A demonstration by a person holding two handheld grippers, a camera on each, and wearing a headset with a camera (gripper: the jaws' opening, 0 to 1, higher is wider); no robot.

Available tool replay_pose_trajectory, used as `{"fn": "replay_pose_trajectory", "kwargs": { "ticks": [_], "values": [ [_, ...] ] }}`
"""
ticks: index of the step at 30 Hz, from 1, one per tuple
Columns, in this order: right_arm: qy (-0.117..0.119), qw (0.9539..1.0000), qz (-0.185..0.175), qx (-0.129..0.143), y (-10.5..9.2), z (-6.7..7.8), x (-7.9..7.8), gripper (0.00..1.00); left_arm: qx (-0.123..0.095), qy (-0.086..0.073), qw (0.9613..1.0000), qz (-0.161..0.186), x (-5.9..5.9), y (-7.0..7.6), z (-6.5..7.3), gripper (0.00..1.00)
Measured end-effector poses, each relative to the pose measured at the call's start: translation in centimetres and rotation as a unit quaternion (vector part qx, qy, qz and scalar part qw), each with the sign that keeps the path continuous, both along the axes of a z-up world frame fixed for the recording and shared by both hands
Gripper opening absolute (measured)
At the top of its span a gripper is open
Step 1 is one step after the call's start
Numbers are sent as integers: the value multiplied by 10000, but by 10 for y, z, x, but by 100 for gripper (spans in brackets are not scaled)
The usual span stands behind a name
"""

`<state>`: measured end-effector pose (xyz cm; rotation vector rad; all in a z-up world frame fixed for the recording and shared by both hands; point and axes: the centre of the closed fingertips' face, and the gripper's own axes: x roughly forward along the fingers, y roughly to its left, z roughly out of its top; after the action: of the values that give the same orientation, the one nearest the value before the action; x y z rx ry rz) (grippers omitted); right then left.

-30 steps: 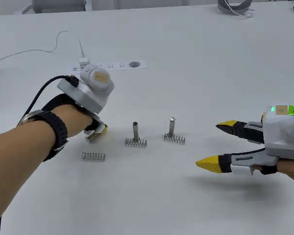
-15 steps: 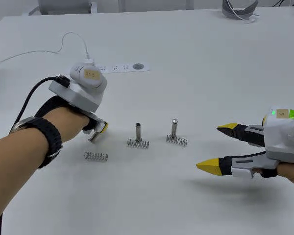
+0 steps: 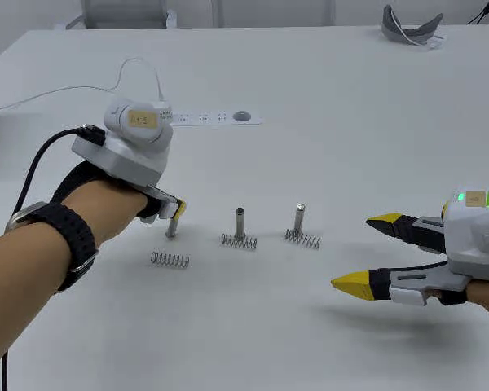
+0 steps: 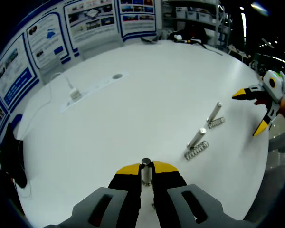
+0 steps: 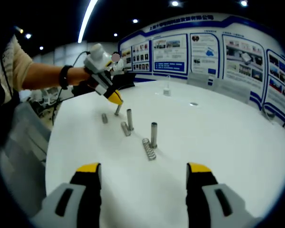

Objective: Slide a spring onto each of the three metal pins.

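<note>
My left gripper (image 3: 173,213) is shut on a short metal pin (image 3: 171,226), which it holds upright with the lower end at the white table; the pin's top (image 4: 146,171) shows between the yellow jaws. A loose spring (image 3: 169,260) lies just in front of it. Two more pins stand upright, the middle one (image 3: 240,221) and the right one (image 3: 299,217). Each has a spring lying at its base, at the middle (image 3: 239,241) and at the right (image 3: 302,239). My right gripper (image 3: 365,252) hovers open to the right of the pins, with nothing in it (image 5: 142,168).
A white power strip (image 3: 204,118) with its cable lies at the back of the table. A grey headset (image 3: 411,24) sits at the far right corner. A black cable (image 3: 33,171) trails from my left gripper over the person's forearm.
The left gripper has turned its pin from tilted to upright. The right gripper has stayed open in about the same place. The head camera has shifted.
</note>
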<state>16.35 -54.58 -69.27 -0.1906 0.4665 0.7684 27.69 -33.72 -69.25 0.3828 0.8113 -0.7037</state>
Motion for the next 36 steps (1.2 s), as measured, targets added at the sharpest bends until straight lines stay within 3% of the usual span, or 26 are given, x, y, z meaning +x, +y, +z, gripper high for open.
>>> {"fn": "replay_pose_trajectory", "kwargs": {
  "ticks": [11, 24, 31, 36],
  "values": [
    [24, 10000, 64, -55, 3, -2, -1, 74, -180, 19, 9997, 147, -9, 10, 1, 7],
    [31, 9998, 114, -136, 6, -3, -2, 74, -418, -92, 9990, 159, -16, 13, 1, 8],
    [39, 9996, 167, -231, 8, -5, -3, 74, -342, -249, 9991, 17, -17, 13, 2, 8],
    [33, 9996, 157, -236, 8, -4, -3, 75, -371, -245, 9990, 15, -17, 14, 1, 9]
  ]
}}
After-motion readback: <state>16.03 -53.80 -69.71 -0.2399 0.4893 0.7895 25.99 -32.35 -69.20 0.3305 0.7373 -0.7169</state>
